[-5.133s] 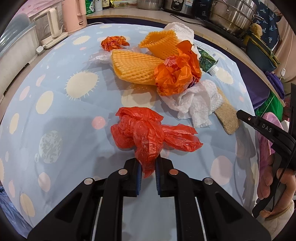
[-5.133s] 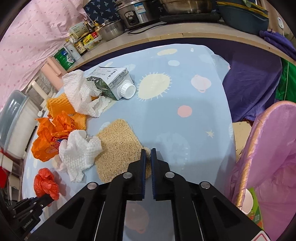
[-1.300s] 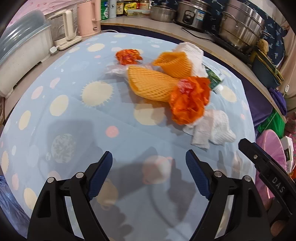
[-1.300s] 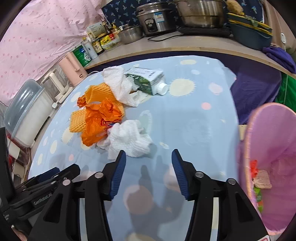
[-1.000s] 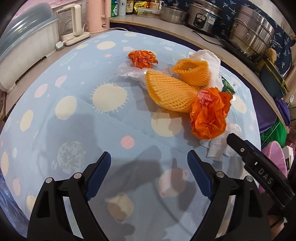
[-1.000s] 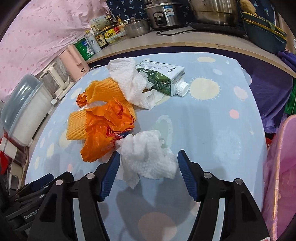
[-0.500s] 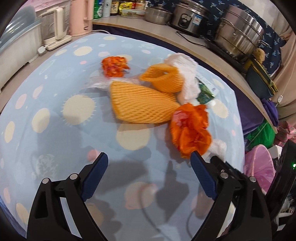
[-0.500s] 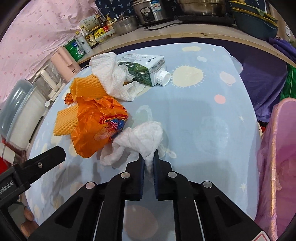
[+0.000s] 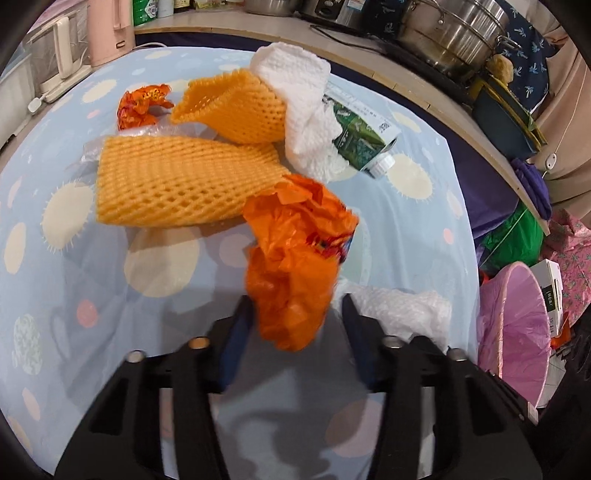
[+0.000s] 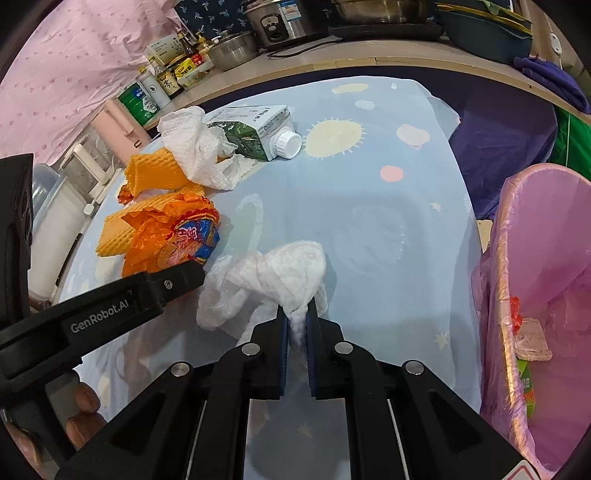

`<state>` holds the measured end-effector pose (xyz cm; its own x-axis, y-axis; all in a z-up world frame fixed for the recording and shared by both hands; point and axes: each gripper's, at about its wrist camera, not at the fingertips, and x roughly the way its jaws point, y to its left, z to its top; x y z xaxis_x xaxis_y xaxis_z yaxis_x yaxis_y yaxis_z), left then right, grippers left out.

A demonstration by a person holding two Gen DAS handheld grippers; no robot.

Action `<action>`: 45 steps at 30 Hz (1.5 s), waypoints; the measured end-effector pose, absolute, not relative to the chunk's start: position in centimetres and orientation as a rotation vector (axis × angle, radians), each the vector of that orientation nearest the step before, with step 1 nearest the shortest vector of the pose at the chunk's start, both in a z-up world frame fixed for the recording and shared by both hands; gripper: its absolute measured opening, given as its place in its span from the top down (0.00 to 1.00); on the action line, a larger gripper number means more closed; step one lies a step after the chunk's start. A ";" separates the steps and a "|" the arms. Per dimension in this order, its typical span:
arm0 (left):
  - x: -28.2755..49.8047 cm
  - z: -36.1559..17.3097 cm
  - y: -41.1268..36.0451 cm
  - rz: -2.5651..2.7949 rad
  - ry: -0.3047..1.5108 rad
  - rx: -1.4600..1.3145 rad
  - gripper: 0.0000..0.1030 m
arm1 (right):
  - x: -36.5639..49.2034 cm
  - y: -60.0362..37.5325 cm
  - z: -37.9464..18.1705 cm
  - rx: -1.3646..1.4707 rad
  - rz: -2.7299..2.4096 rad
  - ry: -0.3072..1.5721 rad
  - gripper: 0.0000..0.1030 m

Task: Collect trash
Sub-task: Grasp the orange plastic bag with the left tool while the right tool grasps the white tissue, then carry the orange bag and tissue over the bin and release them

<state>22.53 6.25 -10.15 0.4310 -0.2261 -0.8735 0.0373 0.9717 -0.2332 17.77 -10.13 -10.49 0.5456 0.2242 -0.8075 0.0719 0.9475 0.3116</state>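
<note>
My left gripper (image 9: 295, 325) is open, its jaws on either side of a crumpled orange plastic bag (image 9: 295, 254), not closed on it. My right gripper (image 10: 297, 325) is shut on a crumpled white paper towel (image 10: 280, 273) lying on the blue tablecloth; the towel also shows in the left wrist view (image 9: 399, 306). Other trash on the table: two orange foam nets (image 9: 177, 181), a second white towel (image 9: 306, 99), a green milk carton (image 10: 258, 131) and a small orange wrapper (image 9: 140, 103). The orange bag (image 10: 173, 236) shows beside the left gripper's finger (image 10: 122, 302).
A pink-lined trash bin (image 10: 546, 295) stands off the table's right edge and holds some trash; it also shows in the left wrist view (image 9: 517, 325). A counter with pots (image 9: 454, 26) and bottles (image 10: 159, 85) runs along the back. A pink kettle (image 9: 110, 29) is at back left.
My right gripper closed on the white paper towel half a second ago and still holds it. My left gripper moved forward to the orange bag and its jaws narrowed around it.
</note>
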 end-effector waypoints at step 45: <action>9.8 -2.1 -8.1 -0.497 0.986 0.001 0.75 | 2.2 -28.0 -3.4 0.481 -0.237 0.734 0.92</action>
